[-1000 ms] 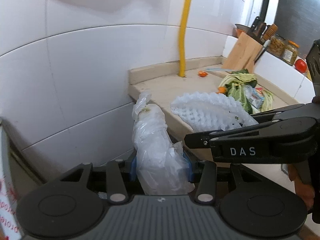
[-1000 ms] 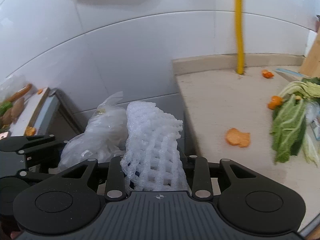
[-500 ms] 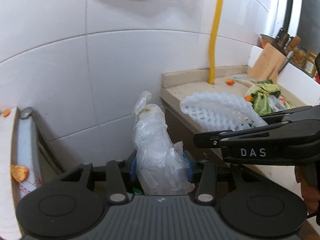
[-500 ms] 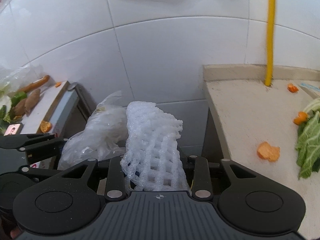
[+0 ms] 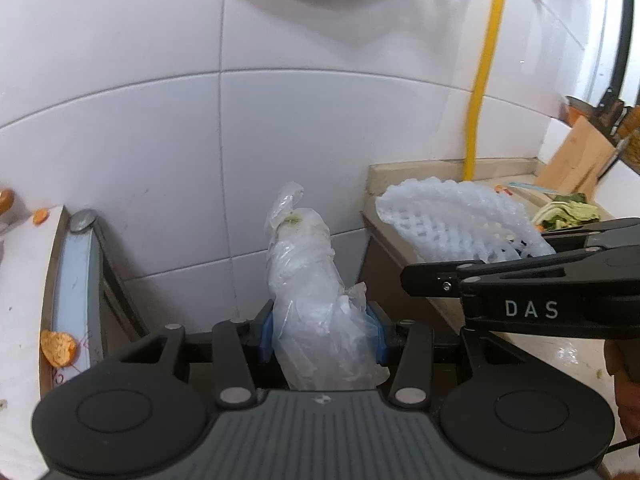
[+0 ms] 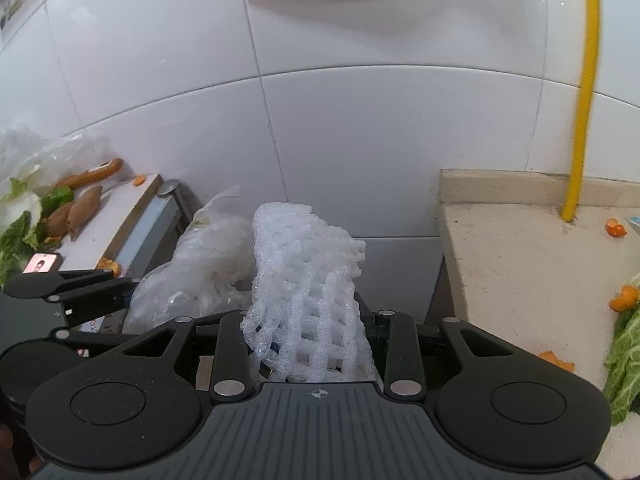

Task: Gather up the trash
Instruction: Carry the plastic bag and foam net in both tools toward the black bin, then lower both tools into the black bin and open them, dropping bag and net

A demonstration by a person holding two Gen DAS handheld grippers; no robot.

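Two claws, each clenched on trash: the left gripper (image 5: 322, 334) grasps a crumpled plastic bag (image 5: 316, 300) standing upright; beside it, the right gripper (image 6: 316, 344) grasps foam netting (image 6: 308, 292).

A: Left gripper (image 5: 322, 336) centre bottom, clamped on crumpled plastic bag (image 5: 316, 300).
B: Right gripper (image 5: 472, 276) at right edge, gripping white foam net (image 5: 452, 220). Yellow pipe (image 5: 486, 68) upper right.

White letters "DAS" stand on the side of the right gripper (image 5: 532, 276); nothing else reads clearly.
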